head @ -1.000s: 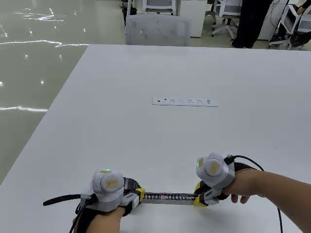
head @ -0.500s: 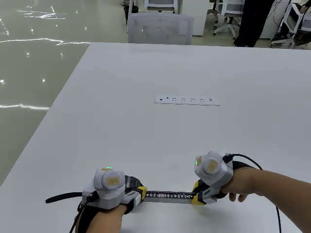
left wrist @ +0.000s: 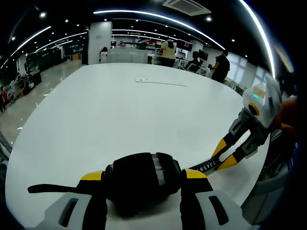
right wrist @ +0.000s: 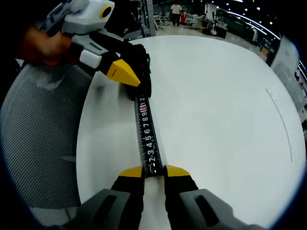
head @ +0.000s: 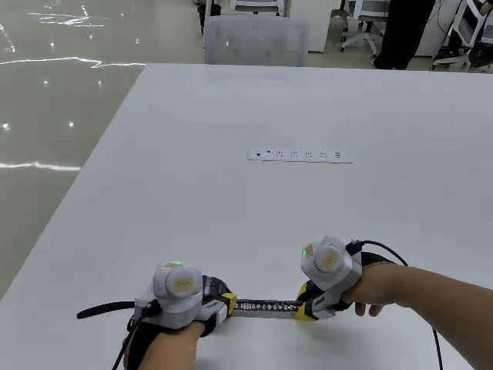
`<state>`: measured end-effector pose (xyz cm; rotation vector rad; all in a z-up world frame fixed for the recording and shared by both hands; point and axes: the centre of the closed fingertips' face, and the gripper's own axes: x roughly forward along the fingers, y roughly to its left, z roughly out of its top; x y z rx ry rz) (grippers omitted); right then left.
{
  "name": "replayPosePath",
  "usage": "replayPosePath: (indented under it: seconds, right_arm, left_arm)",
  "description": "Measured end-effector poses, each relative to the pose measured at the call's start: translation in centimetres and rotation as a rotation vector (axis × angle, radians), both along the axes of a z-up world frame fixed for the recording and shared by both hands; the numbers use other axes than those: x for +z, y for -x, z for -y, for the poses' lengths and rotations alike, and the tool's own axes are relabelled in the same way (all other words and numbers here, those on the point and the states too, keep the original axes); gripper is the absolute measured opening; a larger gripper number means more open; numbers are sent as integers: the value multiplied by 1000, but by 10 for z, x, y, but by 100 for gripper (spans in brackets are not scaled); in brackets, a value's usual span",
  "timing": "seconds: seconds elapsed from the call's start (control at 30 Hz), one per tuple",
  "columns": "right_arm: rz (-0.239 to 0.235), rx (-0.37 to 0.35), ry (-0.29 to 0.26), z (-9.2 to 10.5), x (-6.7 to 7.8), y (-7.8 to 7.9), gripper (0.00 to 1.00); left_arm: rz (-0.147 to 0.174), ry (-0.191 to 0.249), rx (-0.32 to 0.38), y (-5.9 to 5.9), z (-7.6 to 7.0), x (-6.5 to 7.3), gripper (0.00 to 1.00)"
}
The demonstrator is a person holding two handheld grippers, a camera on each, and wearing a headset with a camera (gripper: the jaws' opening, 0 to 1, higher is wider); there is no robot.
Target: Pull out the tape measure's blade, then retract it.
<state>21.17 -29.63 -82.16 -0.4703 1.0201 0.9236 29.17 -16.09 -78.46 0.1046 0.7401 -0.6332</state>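
The black tape measure case [left wrist: 139, 184] sits low on the white table, with my left gripper [left wrist: 144, 175] shut on it, one yellow tip on each side. Its short numbered blade [right wrist: 145, 127] runs flat over the table to my right gripper [right wrist: 154, 171], which is shut on the blade's end. In the head view the left gripper [head: 221, 302] and the case [head: 210, 291] are near the table's front edge, the blade [head: 266, 307] stretches rightwards, and the right gripper [head: 303, 309] pinches its tip.
A white power strip [head: 300, 155] lies mid-table, far beyond the grippers. A grey chair [head: 256, 40] stands at the far edge. A black strap [head: 104, 311] trails left from the case. A mesh chair back [right wrist: 38, 143] is close to the front edge.
The right gripper has moved left toward the left one, and the exposed blade between them is shorter. The left gripper holds the case in about the same place.
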Motion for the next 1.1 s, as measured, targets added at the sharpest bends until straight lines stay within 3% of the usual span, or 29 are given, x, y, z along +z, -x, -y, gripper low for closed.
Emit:
replayPosePath:
  seconds: [1.1]
  right_arm:
    - [15, 6, -31, -41, 0, -20, 14]
  left_arm:
    - [-5, 4, 5, 0, 1, -1, 58]
